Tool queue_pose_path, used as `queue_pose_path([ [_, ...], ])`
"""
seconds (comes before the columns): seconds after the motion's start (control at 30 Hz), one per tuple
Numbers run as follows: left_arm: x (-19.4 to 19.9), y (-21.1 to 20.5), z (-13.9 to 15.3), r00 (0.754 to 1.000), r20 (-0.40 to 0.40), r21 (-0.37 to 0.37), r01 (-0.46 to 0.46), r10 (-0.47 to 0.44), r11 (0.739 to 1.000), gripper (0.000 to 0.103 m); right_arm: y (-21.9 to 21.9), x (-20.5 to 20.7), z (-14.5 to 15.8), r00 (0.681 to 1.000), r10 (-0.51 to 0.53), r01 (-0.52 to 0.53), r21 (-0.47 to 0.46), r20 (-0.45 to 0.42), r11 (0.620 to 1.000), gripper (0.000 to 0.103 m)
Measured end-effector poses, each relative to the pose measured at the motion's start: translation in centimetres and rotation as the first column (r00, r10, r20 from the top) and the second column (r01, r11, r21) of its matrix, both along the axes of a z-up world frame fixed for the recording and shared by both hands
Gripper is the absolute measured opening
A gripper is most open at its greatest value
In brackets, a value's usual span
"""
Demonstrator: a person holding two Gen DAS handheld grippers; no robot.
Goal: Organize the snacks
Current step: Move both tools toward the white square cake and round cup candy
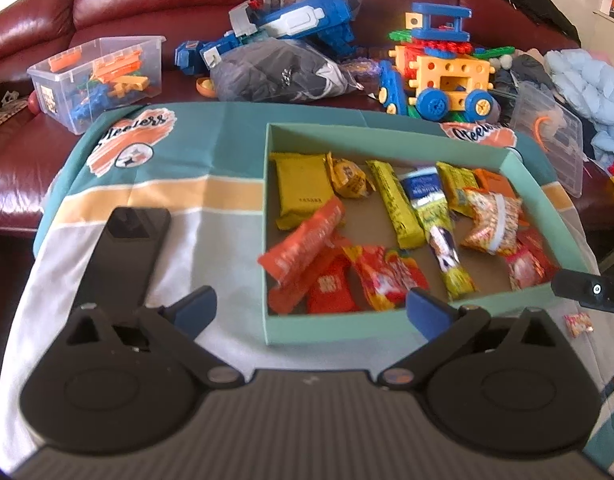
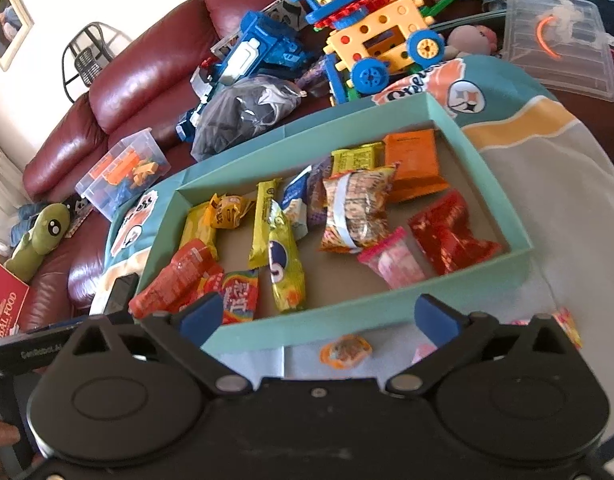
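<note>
My left gripper (image 1: 311, 306) and right gripper (image 2: 317, 314) show black linkages, silver pivot screws, blue pads (image 1: 195, 307).

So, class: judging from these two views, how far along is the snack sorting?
Mostly done: many packets lie in the teal box. Nothing is in hand; the left gripper and right gripper are open. Left: the small orange snack on the cloth outside the box.

A tabletop carries a teal, yellow and grey printed cloth (image 1: 155, 184). On the cloth, ahead of the left tool (image 1: 311, 306), sits a shallow teal box (image 1: 387, 330) of snack packets; a black phone (image 1: 127, 248) lies ahead to that tool's left. Just in front of the right tool (image 2: 319, 316), an orange wrapped candy (image 2: 345, 350) lies on the cloth outside the box.
</note>
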State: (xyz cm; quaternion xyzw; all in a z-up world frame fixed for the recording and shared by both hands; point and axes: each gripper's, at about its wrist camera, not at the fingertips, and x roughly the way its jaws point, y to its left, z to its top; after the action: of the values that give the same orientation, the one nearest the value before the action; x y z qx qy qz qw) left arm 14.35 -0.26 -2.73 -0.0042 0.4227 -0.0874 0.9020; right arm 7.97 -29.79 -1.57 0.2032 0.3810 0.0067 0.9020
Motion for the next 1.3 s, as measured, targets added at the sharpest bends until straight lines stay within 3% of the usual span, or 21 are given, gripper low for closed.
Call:
queue_pose_path([
  [0.43, -5.1, -2.8, -1.1, 0.994, -0.058, -0.005, 0.098, -0.098, 0.995, 0.103, -2.0, -5.7, -0.8, 0.997, -0.068, 0.069, 0.008, -0.041, 0.998, 0.103],
  [0.7, -7.7, -6.1, -3.0, 0.973, -0.118, 0.019, 0.203, -0.199, 0.979, 0.103, -2.9, -8.0, -2.0, 0.994, -0.090, 0.091, 0.022, -0.069, 0.996, 0.103],
  [0.9, -8.9, -8.2, -4.2, 0.949, -0.156, 0.017, 0.280, -0.274, 0.960, 0.103, -3.7, -9.2, -3.0, 0.990, -0.103, 0.106, 0.034, -0.095, 0.994, 0.103],
  [1.3, -11.5, -11.5, -6.7, 0.864, -0.259, -0.045, 0.435, -0.431, 0.899, 0.103, -2.3, -9.4, -4.1, 0.993, -0.057, 0.059, 0.015, -0.101, 0.998, 0.103],
])
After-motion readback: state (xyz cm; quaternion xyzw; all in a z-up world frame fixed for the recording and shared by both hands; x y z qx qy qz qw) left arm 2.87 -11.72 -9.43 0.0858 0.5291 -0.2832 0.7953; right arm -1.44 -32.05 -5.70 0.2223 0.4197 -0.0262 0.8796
